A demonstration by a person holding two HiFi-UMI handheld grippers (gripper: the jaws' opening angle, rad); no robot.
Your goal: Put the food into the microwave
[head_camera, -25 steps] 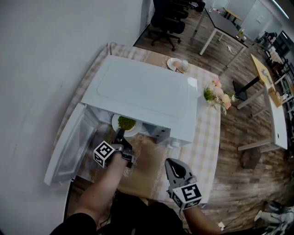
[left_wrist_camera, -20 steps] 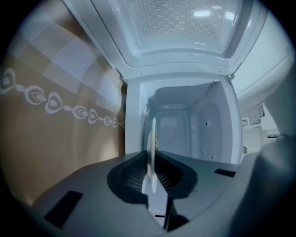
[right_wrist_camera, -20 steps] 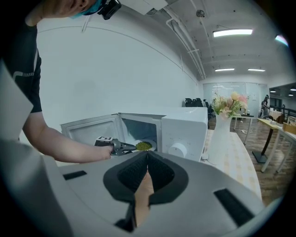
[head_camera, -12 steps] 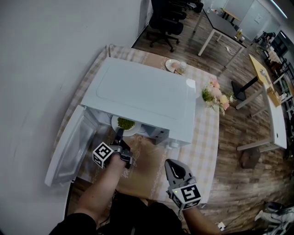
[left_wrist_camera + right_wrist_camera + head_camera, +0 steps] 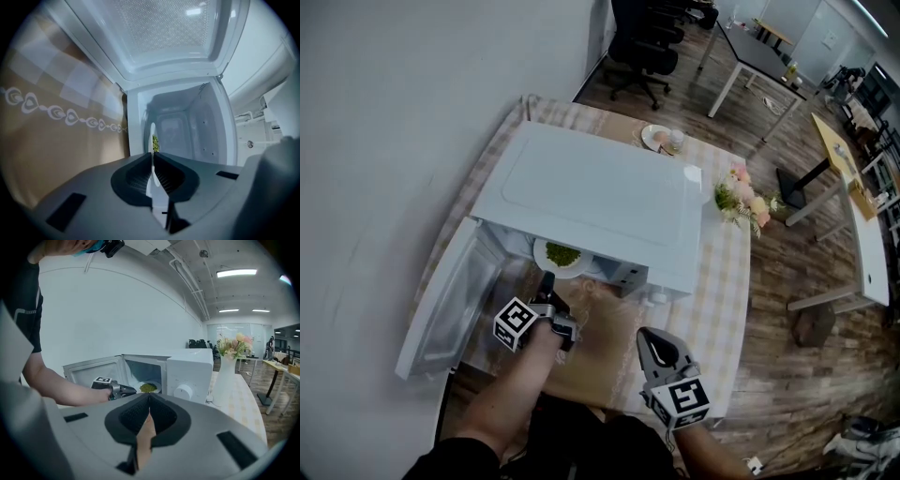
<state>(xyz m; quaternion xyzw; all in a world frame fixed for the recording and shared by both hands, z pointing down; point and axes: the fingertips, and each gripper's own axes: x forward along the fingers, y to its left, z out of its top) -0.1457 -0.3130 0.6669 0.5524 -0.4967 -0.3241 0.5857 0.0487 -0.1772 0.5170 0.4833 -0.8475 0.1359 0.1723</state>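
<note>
A white plate of green food (image 5: pixel 562 255) sits just inside the open white microwave (image 5: pixel 600 197). In the left gripper view it shows edge-on, with the green food (image 5: pixel 155 143) in the cavity. My left gripper (image 5: pixel 546 279) hovers in front of the plate's rim, apart from it. Its jaws are closing and nearly together, with nothing between them (image 5: pixel 153 157). The right gripper view shows that left gripper (image 5: pixel 132 390) just short of the plate (image 5: pixel 149 388). My right gripper (image 5: pixel 652 339) hangs over the table's front edge, shut and empty (image 5: pixel 149 397).
The microwave door (image 5: pixel 450 305) swings out to the left, beside a white wall. A vase of flowers (image 5: pixel 741 197) stands right of the microwave and a small plate (image 5: pixel 659 137) behind it. A brown runner (image 5: pixel 600 337) covers the checked tablecloth (image 5: pixel 722 281).
The plate now sits further inside the microwave. My left gripper has let go of its rim and its jaws have come nearly together. The right gripper has not moved.
</note>
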